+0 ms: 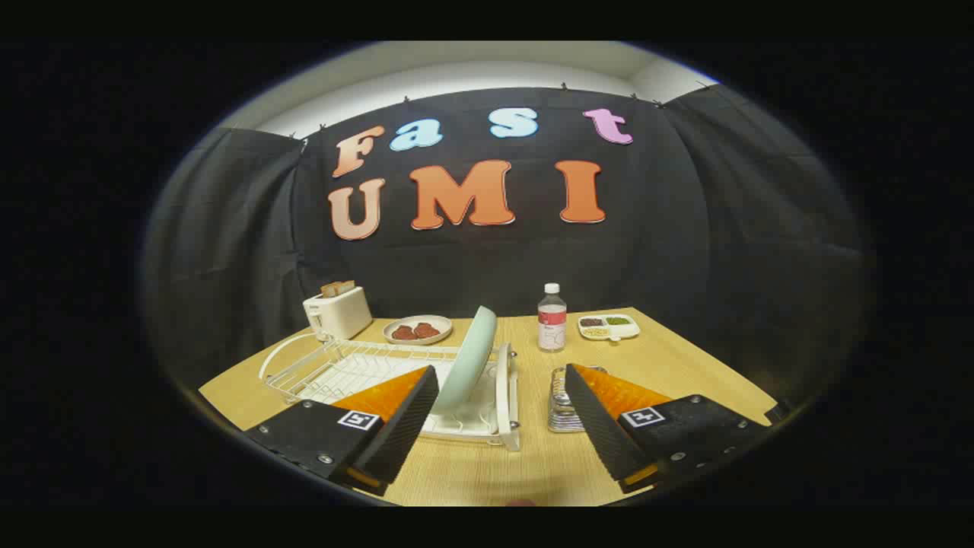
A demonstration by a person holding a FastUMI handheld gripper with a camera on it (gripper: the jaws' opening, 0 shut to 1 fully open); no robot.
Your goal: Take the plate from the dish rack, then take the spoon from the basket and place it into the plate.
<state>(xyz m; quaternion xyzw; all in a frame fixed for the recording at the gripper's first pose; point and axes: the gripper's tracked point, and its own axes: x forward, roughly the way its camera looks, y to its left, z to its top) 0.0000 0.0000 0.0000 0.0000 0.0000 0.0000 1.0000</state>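
Pale wood grain runs across the counter (487,464) right under us, bare between our two fingers and out to its near edge. Our gripper (502,415) is released, its ribbed pads spread wide and pressing on nothing, held level and low over the counter. Between the fingers and just ahead of them stands the plate (466,365), a smooth, pale green disc set on edge and leaning a little, slotted at the near right end of the rack (342,373). The rack is white wire over a white tray, and its left part stretches away behind our left finger with its slots unfilled. Just beside the right finger, partly hidden by it, sits the basket (561,403), a small shiny metal holder; we cannot make out the spoon inside it. A strip of open wood separates rack and basket. Beyond them the counter carries a clear bottle (552,318) with a white cap, upright; a white divided dish (609,326) to its right, near the far corner; a round dish (417,329) with dark red pieces; and a cream toaster (337,312) at the far left, toast poking from its top.
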